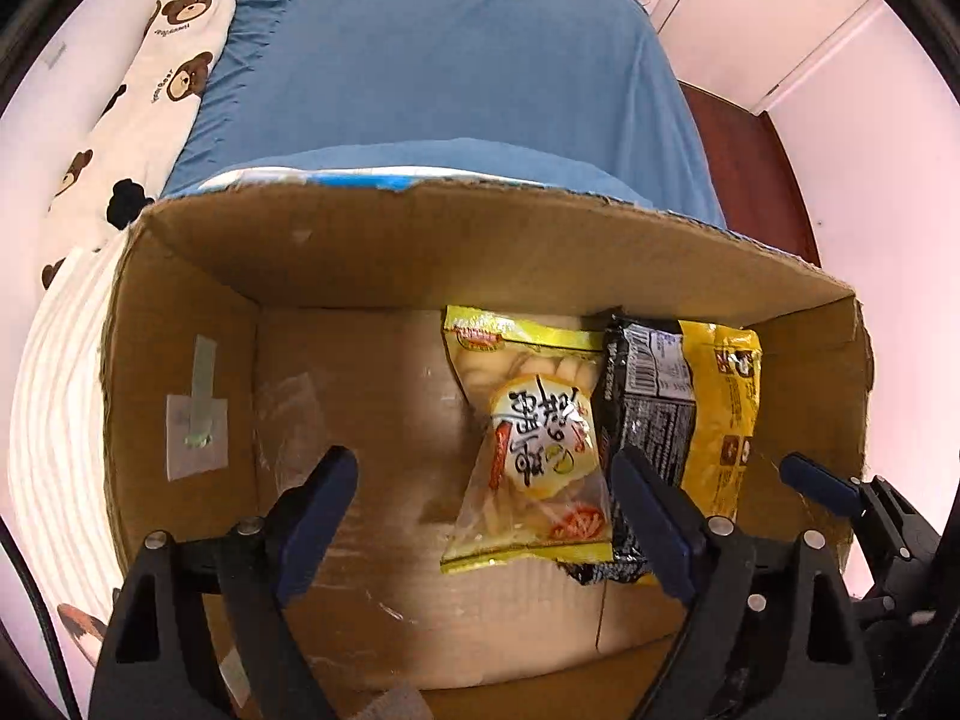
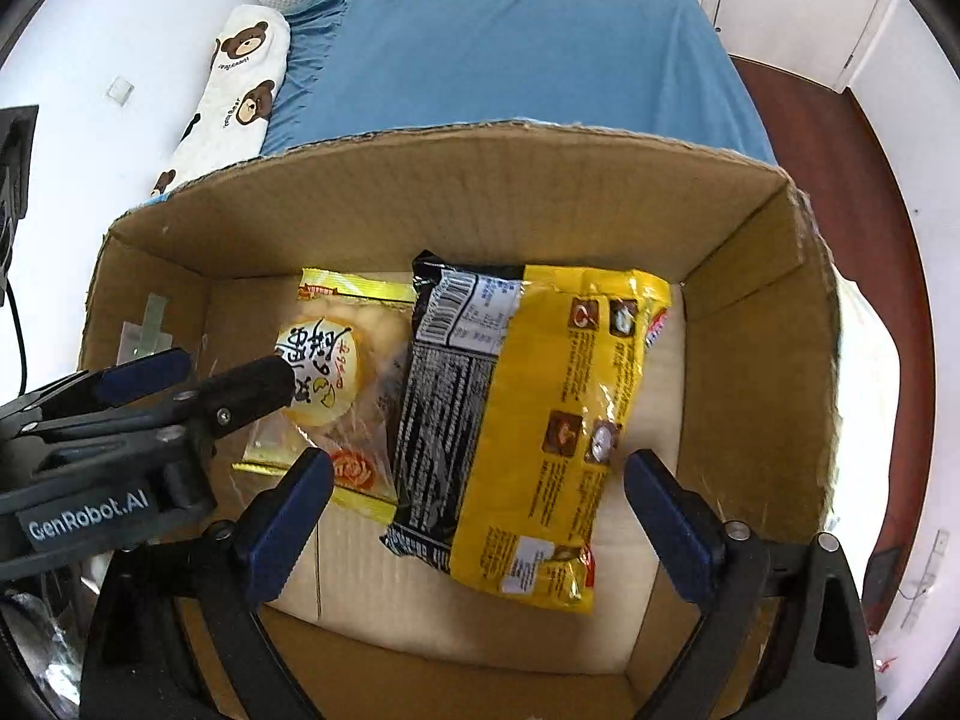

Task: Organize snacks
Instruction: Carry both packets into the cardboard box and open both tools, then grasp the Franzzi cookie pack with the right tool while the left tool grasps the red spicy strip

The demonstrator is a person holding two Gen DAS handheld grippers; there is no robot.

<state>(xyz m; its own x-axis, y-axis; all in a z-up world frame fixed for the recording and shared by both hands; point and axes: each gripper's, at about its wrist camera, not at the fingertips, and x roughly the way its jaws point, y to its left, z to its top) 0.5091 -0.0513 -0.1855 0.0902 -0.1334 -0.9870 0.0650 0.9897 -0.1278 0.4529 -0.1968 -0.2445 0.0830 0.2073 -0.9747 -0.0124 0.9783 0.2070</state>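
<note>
- Two snack packets lie flat on the floor of an open cardboard box (image 2: 456, 192), side by side and touching along their long edges.
- On the left lies a clear-and-yellow snack bag (image 1: 534, 444) with a round white-and-yellow label bearing Chinese characters; pale strips show through its clear part.
- On the right lies a black-and-yellow noodle packet (image 2: 528, 420), back side up, with a barcode near its far end and small picture panels on the yellow half. In the right wrist view its left edge overlaps the snack bag slightly.
- Both packets sit toward the far right part of the box floor; the left part of the floor is bare cardboard with clear tape on it.
- Hanging over the box with jaws wide, the left gripper (image 1: 480, 516) has nothing pressed between its blue pads. The snack bag lies below the gap, nearer the right finger, and that finger's tip covers the noodle packet's left edge in the left wrist view.
- Likewise spread wide, the right gripper (image 2: 480, 516) points down over the noodle packet, with neither pad pressing on it.
- A patch of white tape with a grey strip (image 1: 198, 420) is stuck on the box's left inner wall.
- Beyond the box's far wall lies a bed with a blue sheet (image 2: 510, 60), and a long bear-print pillow (image 1: 150, 90) lies along its left side.
- Dark red-brown flooring (image 2: 840, 150) shows to the right of the bed.
</note>
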